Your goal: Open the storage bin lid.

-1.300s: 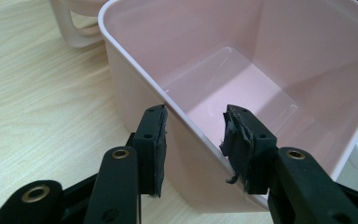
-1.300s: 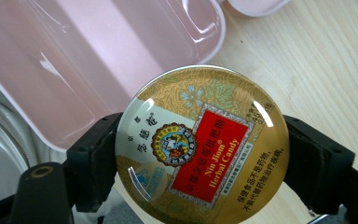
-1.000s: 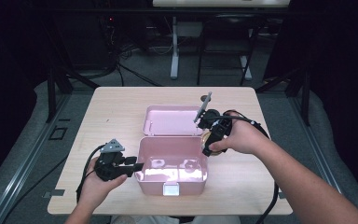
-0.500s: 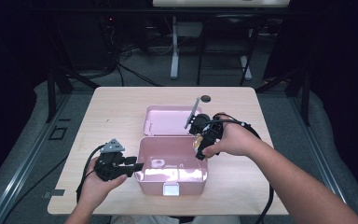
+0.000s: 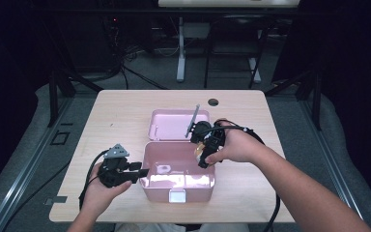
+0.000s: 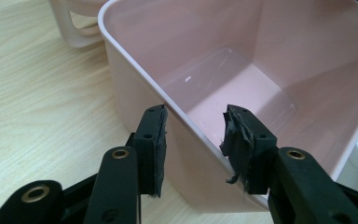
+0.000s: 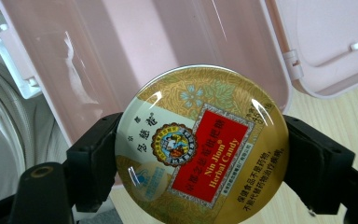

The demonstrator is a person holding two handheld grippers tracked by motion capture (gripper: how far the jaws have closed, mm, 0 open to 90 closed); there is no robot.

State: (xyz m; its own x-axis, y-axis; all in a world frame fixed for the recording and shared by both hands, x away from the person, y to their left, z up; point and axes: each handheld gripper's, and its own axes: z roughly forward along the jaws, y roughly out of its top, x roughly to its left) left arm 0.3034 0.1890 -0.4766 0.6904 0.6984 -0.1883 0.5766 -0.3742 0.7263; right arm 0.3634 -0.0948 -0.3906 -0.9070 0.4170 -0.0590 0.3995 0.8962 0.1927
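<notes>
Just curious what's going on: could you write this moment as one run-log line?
right tongs: shut on candy tin, above open pink box | left tongs: straddle box's wall, open | lid: behind box

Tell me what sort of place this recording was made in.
Probably a lab or recording studio, not a home: a lone wooden table on grey carpet, dark curtains around it, cables and metal stands on the floor behind, and a person working with hand-held grippers.

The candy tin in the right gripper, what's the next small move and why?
Probably lower the candy tin into the pink box and release. The right gripper clamps it over the open, empty box, while the left gripper straddles the near wall, jaws apart.
</notes>
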